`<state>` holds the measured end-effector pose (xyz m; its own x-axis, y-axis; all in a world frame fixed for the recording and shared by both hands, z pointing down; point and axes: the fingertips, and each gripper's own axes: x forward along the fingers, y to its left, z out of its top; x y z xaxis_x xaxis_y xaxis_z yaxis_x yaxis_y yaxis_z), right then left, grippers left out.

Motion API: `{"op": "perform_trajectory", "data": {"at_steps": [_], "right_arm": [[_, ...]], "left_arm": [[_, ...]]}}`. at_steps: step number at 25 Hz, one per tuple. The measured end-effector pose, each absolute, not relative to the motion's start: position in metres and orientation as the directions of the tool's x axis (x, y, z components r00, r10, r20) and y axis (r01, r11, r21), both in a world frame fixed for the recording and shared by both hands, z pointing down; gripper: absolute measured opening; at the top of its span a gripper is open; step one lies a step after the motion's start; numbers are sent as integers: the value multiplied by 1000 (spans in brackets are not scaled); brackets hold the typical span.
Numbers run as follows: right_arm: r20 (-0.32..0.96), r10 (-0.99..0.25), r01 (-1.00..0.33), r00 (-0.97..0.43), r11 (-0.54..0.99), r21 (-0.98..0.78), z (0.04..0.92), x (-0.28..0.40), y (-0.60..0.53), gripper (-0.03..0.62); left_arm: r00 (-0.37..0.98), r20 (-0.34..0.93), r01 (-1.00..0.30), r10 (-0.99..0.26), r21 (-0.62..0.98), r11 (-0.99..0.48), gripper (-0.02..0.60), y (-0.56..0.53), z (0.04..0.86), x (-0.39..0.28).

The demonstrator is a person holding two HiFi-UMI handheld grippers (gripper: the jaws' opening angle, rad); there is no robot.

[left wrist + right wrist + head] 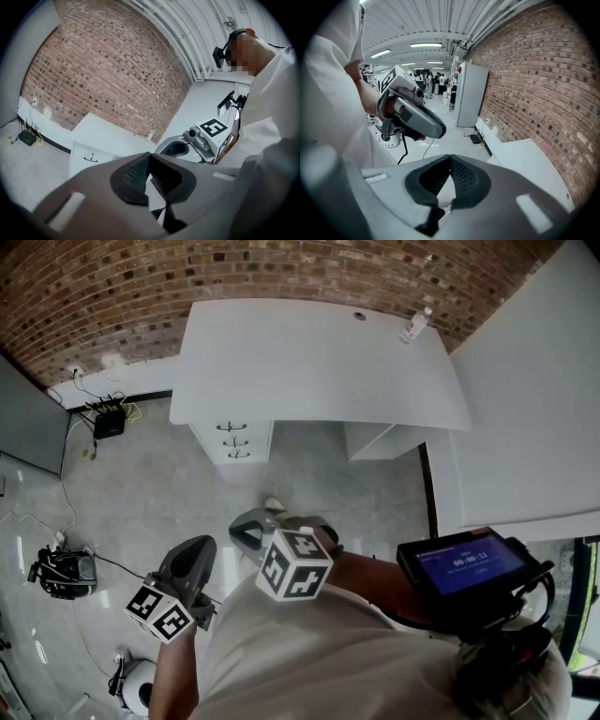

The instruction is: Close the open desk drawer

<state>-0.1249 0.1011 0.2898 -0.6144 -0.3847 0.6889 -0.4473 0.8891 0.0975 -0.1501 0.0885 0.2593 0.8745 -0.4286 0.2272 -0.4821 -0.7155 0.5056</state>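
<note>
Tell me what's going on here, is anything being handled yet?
A person stands back from the white desk, holding tongs in each hand close to the body. The left tongs and right tongs are both shut with nothing between them and touch no furniture. The drawer stack under the desk shows three handles; no drawer clearly sticks out.

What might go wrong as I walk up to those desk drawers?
Loose cable trails across the floor left of your path to the drawer unit; it may snag a foot. The bottle sits near the back edge of the desk; a hard shove on a drawer might topple it.
</note>
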Motion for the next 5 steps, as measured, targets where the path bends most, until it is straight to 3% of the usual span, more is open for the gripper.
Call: {"op": "perform_trajectory", "data": {"at_steps": [5], "right_arm": [[716,-392,-471,-578,876,100,299,-116,106,3]], "left_arm": [[893,219,-447,-393,525,-724,6,94,272,-145]]}}
